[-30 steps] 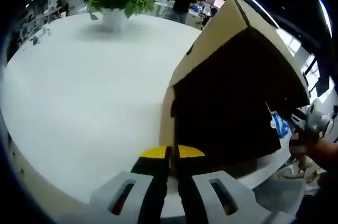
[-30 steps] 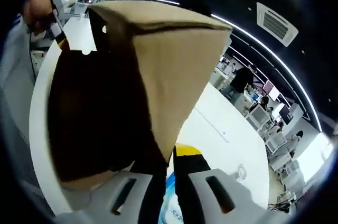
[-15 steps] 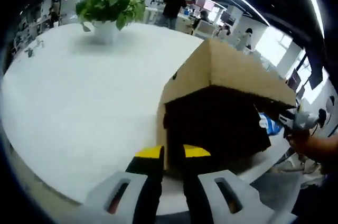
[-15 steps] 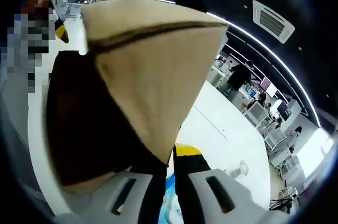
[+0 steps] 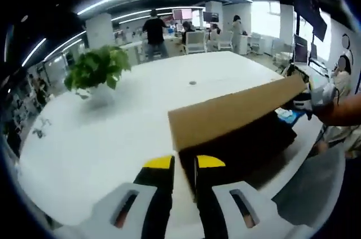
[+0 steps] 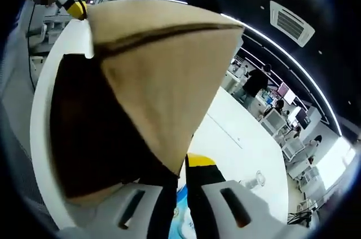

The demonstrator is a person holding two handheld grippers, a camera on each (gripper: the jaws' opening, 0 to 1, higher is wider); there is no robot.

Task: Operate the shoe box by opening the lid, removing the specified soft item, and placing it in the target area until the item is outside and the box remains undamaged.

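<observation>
Open-plan office, big white bench (image 5: pixel 107 137), and both grippers are on the shoe box lid (image 5: pixel 231 112).

Ceiling light strips curve overhead in the left gripper view, people stand among desks at the back, and a potted plant (image 5: pixel 96 70) sits well apart from the box on the bench. Down to the shoe box (image 5: pixel 248 146): it rests at the bench's near edge, dark inside, its tan cardboard lid hinged up. Left gripper (image 5: pixel 184 166) has its jaws pinched together on the lid's corner edge. Over in the right gripper view the lid (image 6: pixel 163 75) looms huge, and the right gripper (image 6: pixel 181 174) is clamped on its lower corner. Something blue and white (image 5: pixel 285 115), the soft item perhaps, peeks out beside the box under the lid.
</observation>
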